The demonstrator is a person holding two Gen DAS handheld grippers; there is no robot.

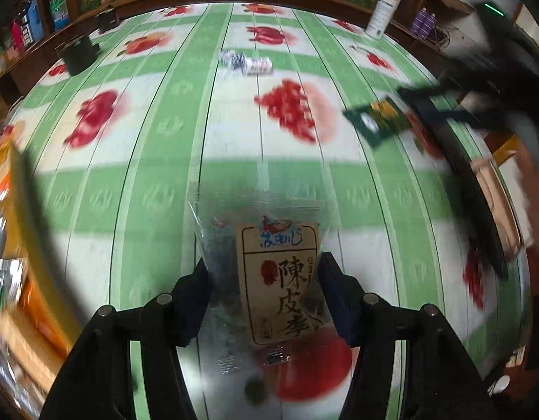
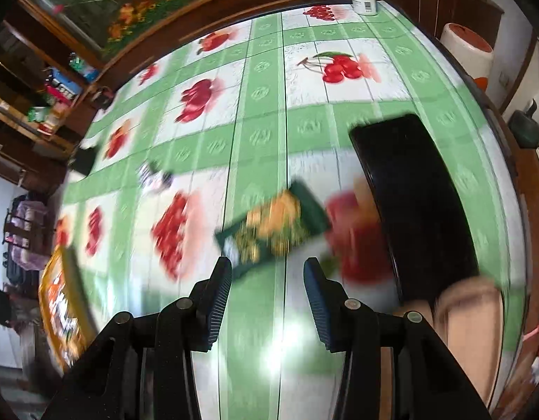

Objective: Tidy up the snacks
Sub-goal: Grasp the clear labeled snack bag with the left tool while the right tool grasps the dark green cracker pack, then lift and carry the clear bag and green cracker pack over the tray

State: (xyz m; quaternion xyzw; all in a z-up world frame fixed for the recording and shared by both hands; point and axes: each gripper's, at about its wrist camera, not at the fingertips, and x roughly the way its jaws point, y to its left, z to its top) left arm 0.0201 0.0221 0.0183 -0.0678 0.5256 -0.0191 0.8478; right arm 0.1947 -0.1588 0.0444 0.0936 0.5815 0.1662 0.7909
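Observation:
My left gripper (image 1: 264, 273) is shut on a clear snack packet with a tan label (image 1: 276, 280), held above the fruit-print tablecloth (image 1: 164, 161). My right gripper (image 2: 267, 273) is open and empty, just short of a dark green snack packet (image 2: 273, 224) lying on the cloth; that packet also shows in the left wrist view (image 1: 378, 120). A small black-and-white packet (image 1: 246, 63) lies farther back, and it shows in the right wrist view (image 2: 153, 176) too. A yellow box (image 2: 62, 301) holding snacks sits at the left edge.
A black tray (image 2: 416, 203) lies on the right of the table. A white bottle (image 1: 383, 12) stands at the far edge. A black box (image 1: 76, 54) sits at the back left. Wooden shelves (image 2: 41, 105) with goods stand beyond the table.

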